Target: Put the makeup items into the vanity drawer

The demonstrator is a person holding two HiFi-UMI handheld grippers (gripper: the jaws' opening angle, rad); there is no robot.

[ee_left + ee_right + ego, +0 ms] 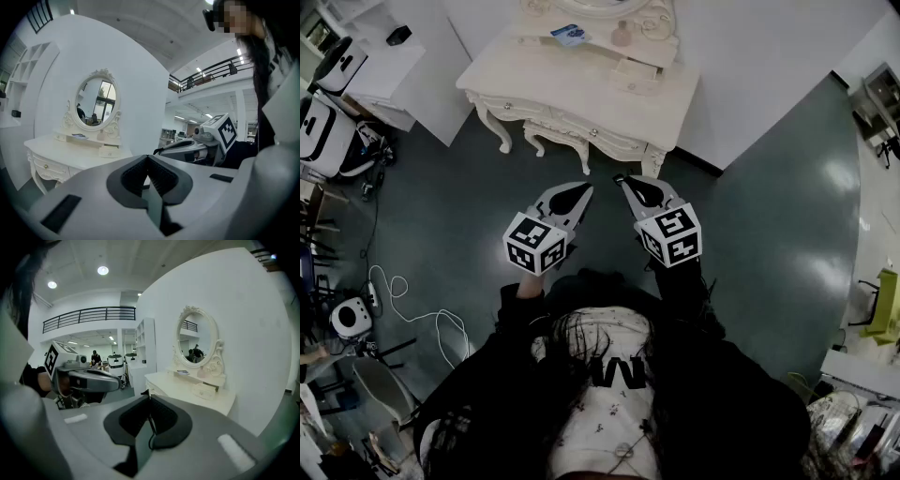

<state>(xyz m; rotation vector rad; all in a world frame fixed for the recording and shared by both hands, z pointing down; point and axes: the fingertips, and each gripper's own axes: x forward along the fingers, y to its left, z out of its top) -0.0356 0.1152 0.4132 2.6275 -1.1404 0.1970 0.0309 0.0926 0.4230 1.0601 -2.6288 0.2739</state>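
**Cream-white carved vanity table: approach stage, nothing picked up**

Step in hand: judged as the approach. The person stands well back from the vanity table, across bare grey floor.

Left gripper: grey, two-jawed, jaws pressed together, nothing between them.

Right gripper: the same, jaws closed and empty. It is held just beside the left one.

Task things: a small pale pink bottle and a flat blue packet. They lie near each other on the raised shelf at the table's back edge, below the oval mirror.

Drawers: the knobbed front drawer looks shut. A small cream drawer box sits on the top near the right edge; which drawer is meant cannot be told.

Next move: likely to step closer, part one gripper's jaws and pull a drawer open.
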